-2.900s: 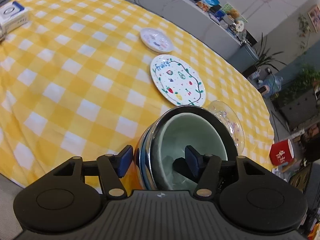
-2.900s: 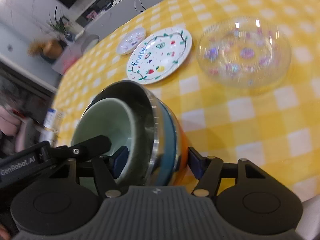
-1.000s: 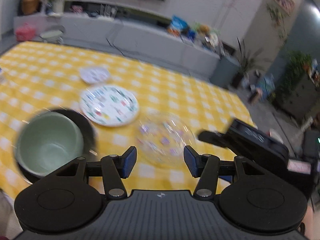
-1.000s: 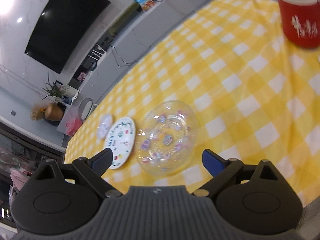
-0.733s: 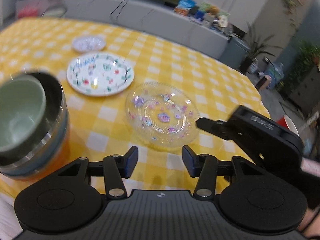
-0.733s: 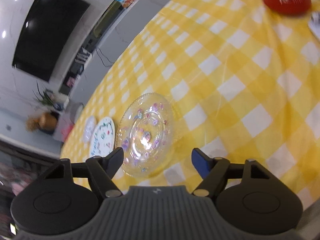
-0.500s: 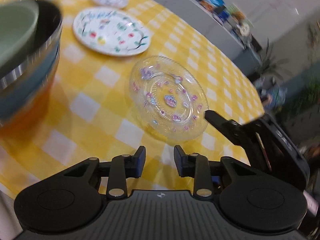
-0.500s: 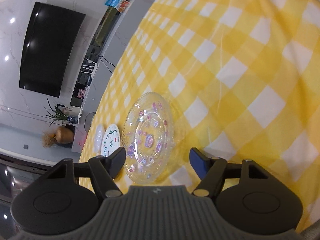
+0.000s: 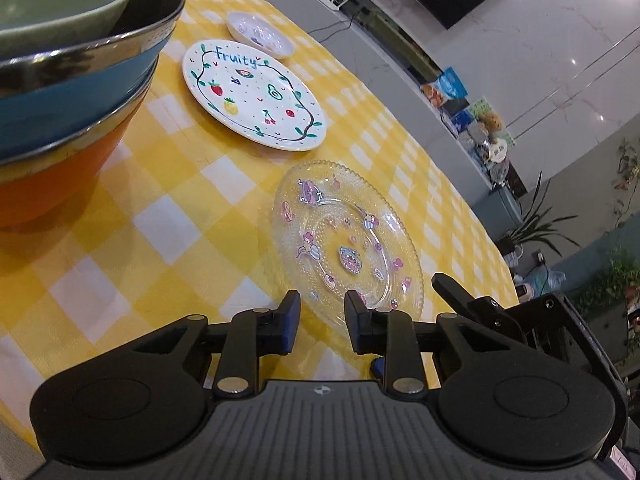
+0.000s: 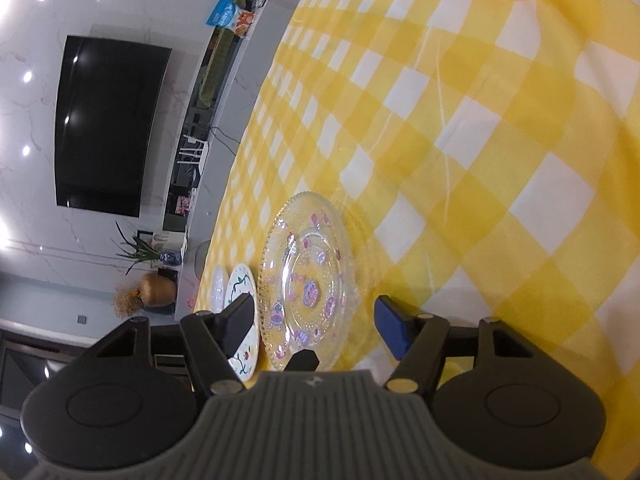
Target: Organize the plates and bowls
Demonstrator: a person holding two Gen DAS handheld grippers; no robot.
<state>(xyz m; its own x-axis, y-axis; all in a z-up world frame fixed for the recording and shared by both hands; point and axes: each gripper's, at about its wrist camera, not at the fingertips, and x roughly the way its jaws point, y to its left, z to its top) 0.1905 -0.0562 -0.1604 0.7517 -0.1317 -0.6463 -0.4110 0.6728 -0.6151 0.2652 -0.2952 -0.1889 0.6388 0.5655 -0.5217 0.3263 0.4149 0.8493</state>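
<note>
Here we are low over the yellow checked tablecloth (image 9: 132,216), and our left gripper (image 9: 319,322) sits at the bottom centre of the left wrist view, its blue-padded fingers (image 9: 289,321) parted by a narrow gap with nothing between them — just cloth and the near rim of the glass plate (image 9: 347,242) showing through. That clear plate, dotted with pink and purple cartoon prints, lies flat on the cloth at centre frame, just beyond our fingertips. Up and to the left of it sits the white "Fruity" plate (image 9: 253,94), and beyond that, near the top of the frame, a small white dish (image 9: 259,35), its near rim just beside the Fruity plate (whether they touch we cannot tell).

Filling the upper left corner is the bowl stack (image 9: 60,92): an orange bowl at the bottom on the cloth, a blue one nested in it, a dark chrome-rimmed one in that, and a pale green bowl on top. At the lower right edge we catch the black body of the other tool.

Over to the right wrist view — our right gripper (image 10: 316,324) is spread wide, holding nothing, and the glass plate (image 10: 306,280) shows in the gap between its fingers. The Fruity plate (image 10: 240,292) peeks out behind the left finger.
</note>
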